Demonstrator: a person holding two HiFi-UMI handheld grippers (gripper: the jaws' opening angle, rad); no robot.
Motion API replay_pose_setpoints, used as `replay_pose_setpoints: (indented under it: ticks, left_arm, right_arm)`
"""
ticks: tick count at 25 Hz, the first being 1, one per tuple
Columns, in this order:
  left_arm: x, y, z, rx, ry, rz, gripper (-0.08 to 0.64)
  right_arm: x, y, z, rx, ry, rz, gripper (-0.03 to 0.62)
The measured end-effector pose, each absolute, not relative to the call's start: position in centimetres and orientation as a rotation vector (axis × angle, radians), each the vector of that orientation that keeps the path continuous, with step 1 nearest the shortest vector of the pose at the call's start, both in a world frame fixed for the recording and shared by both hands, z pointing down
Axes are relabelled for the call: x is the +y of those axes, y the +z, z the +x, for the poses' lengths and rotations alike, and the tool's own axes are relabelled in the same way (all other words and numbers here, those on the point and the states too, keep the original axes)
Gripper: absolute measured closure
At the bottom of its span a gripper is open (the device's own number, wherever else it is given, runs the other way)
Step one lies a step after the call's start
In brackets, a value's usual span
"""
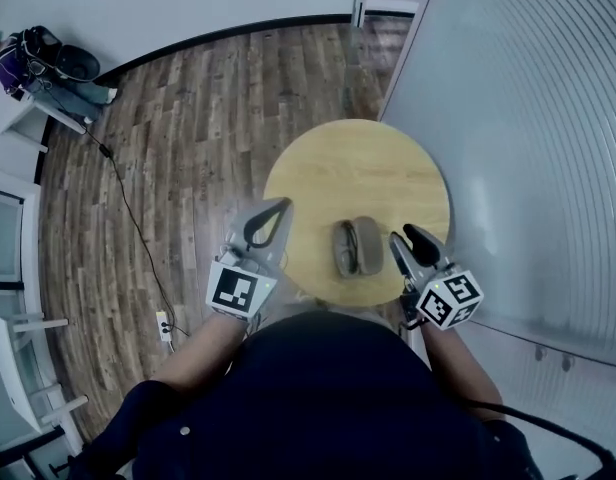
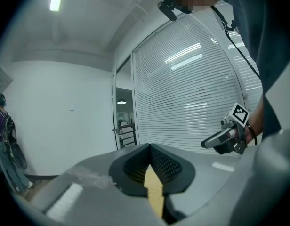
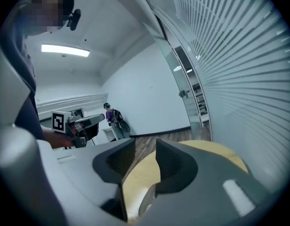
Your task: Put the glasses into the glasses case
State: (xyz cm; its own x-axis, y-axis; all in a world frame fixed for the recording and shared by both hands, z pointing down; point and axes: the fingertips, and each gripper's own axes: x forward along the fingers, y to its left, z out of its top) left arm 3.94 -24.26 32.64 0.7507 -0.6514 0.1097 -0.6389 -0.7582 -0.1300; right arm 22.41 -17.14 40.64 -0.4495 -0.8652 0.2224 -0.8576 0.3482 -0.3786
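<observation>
Left tool (image 1: 285,206), pressed together, and right tool (image 1: 400,232), half spread, hover empty flanking the glasses case (image 1: 358,246) on the table (image 1: 358,163), apparently held clear so it lies untouched.

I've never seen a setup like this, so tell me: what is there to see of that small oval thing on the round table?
It looks like a glasses case: small, oval, grey-brown, soft-looking, seemingly two rounded halves side by side; whether it is open or shut is too small to tell. It lies flat on the round wooden table, near the person's edge, between the left gripper and the right gripper, neither touching it.
</observation>
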Motion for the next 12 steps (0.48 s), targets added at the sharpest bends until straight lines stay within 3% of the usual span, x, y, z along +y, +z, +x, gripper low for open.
replay_pose_setpoints:
  ticks: [5,12]
  left_arm:
    - [-24.1,30.9,4.9,1.054,-0.183,-2.843,0.555]
    - [-23.7,29.4,5.7,1.020,-0.182,-2.811,0.555]
  right_arm:
    - [-15.9,36.2,23.6,2.539,-0.398,-1.684,0.501]
    - [-15.3,32.8,25.6,2.475,-0.274,-1.710,0.559]
